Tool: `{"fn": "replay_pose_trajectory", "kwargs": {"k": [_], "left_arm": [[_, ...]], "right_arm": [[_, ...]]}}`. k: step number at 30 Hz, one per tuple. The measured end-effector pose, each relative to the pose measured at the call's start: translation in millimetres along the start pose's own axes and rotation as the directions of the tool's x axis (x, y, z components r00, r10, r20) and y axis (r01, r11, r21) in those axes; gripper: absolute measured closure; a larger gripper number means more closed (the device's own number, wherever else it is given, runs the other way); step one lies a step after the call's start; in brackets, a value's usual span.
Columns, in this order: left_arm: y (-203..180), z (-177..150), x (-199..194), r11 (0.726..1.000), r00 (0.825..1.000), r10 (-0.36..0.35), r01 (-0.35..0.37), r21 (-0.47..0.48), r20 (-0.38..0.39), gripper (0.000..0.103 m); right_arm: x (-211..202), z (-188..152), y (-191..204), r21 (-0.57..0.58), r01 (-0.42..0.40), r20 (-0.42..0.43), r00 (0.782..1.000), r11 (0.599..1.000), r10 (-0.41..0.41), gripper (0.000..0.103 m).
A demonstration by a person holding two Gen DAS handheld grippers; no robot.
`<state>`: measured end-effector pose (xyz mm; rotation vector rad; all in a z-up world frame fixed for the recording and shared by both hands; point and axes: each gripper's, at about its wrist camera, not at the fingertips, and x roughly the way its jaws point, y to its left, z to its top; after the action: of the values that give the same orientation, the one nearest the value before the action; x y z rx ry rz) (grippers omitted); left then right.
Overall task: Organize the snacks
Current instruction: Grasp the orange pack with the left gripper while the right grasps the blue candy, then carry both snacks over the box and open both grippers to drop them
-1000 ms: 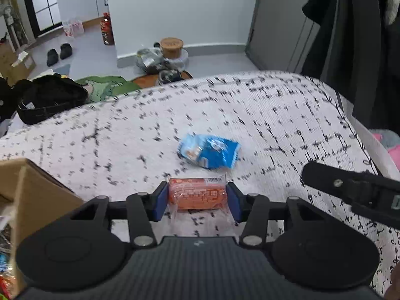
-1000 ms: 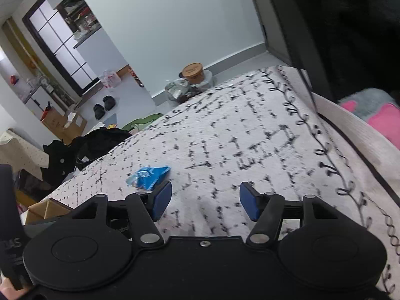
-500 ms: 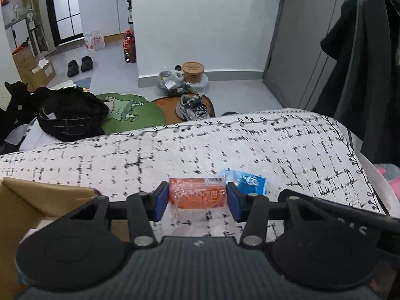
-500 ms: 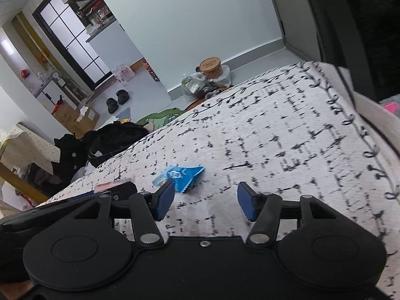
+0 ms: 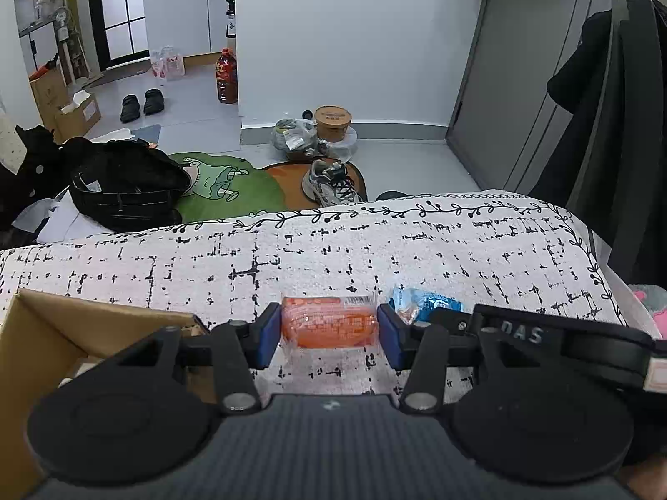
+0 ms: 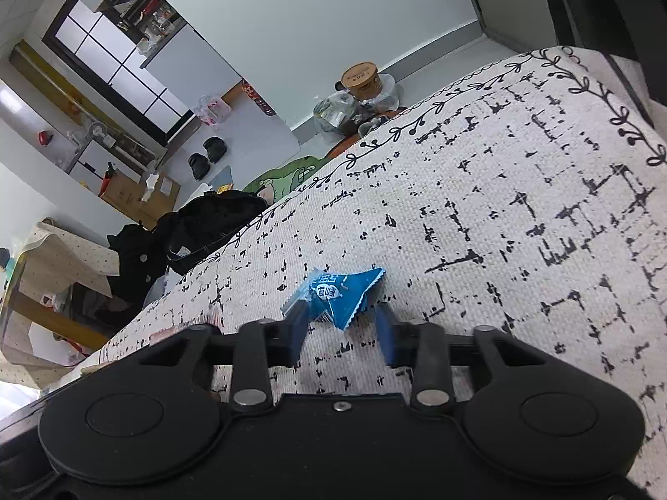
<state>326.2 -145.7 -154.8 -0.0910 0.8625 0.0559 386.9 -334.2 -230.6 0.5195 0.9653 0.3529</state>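
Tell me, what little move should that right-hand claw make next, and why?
Probably finish closing. The right gripper has its jaws closing around the blue snack packet, whose lower corner lies between them on the patterned cloth. The pads do not look pressed on it yet.
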Motion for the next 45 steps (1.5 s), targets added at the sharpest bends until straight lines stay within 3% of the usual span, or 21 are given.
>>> {"fn": "replay_pose_trajectory", "kwargs": {"k": [1, 10, 22, 32, 45], "left_arm": [[-0.3, -0.3, -0.1, 1.000, 1.000, -0.002, 0.002, 0.001, -0.001, 0.055], [0.4, -2.9, -9.0, 1.000, 1.000, -0.025, 0.025, 0.013, 0.007, 0.055], [-2.9, -7.8, -35.3, 0.997, 0.997, -0.069, 0.068, 0.037, 0.034, 0.055], [2.1, -9.8, -68.3, 0.993, 0.991, -0.108, 0.103, 0.058, 0.080, 0.055], [20.9, -8.5, -114.9, 0.986, 0.978, -0.158, 0.148, 0.078, 0.135, 0.055]], "right_arm": [[1.7, 0.0, -1.7, 0.008, -0.005, -0.006, 1.000, 1.000, 0.005, 0.089], [-20.1, -8.6, -5.3, -0.013, 0.008, 0.058, 0.998, 1.000, -0.007, 0.099], [-75.0, -21.2, -8.9, 0.038, 0.074, 0.166, 0.983, 0.997, -0.079, 0.100], [-105.1, -32.7, 11.8, 0.045, 0.140, 0.253, 0.956, 0.989, -0.147, 0.100], [-130.6, -42.5, 46.0, 0.005, 0.123, 0.323, 0.939, 0.992, -0.118, 0.100]]}}
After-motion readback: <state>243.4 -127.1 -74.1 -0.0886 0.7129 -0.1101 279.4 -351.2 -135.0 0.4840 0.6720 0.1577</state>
